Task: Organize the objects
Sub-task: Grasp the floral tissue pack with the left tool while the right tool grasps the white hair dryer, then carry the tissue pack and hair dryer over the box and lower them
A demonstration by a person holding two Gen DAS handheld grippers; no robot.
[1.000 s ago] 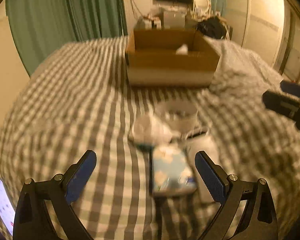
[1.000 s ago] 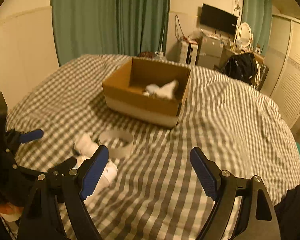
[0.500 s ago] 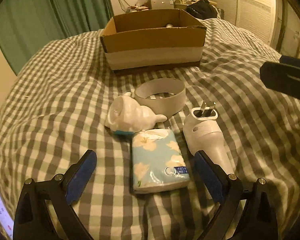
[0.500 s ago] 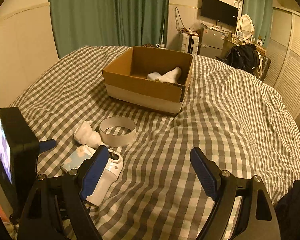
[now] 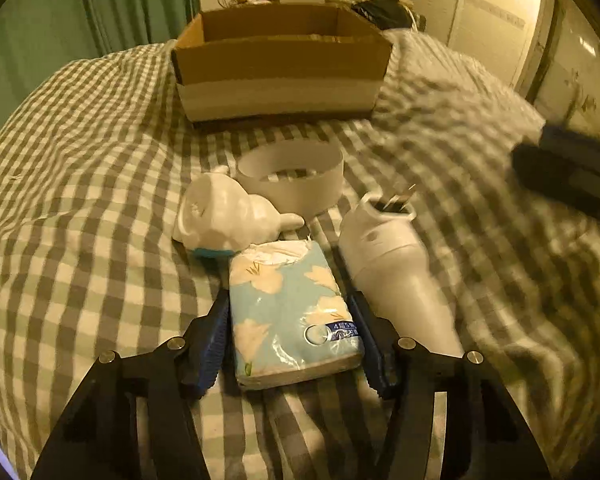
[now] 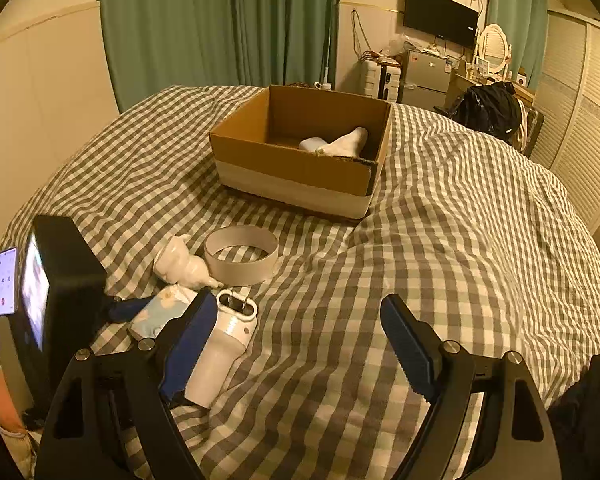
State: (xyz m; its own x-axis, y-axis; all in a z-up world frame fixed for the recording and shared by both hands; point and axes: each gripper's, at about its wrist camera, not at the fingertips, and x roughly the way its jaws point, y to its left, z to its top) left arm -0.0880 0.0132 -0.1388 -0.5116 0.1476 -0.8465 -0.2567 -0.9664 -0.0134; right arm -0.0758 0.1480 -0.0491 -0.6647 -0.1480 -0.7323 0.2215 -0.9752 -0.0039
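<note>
The left tool [image 5: 290, 334] clamps the tissue pack [image 5: 292, 312] on the bed [image 5: 80, 220]; the right tool [image 6: 300, 344] gapes wide, holding nothing.

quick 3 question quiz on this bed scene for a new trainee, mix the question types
1. True or false: the left gripper has its fingers on either side of the tissue pack.
2. Multiple choice: the white ring lies (A) inside the cardboard box, (B) on the bedspread in front of the box, (C) on top of the tissue pack.
3. Fill in: the right gripper is ___ and holds nothing.

Key: 1 true; 2 B; 3 open
</note>
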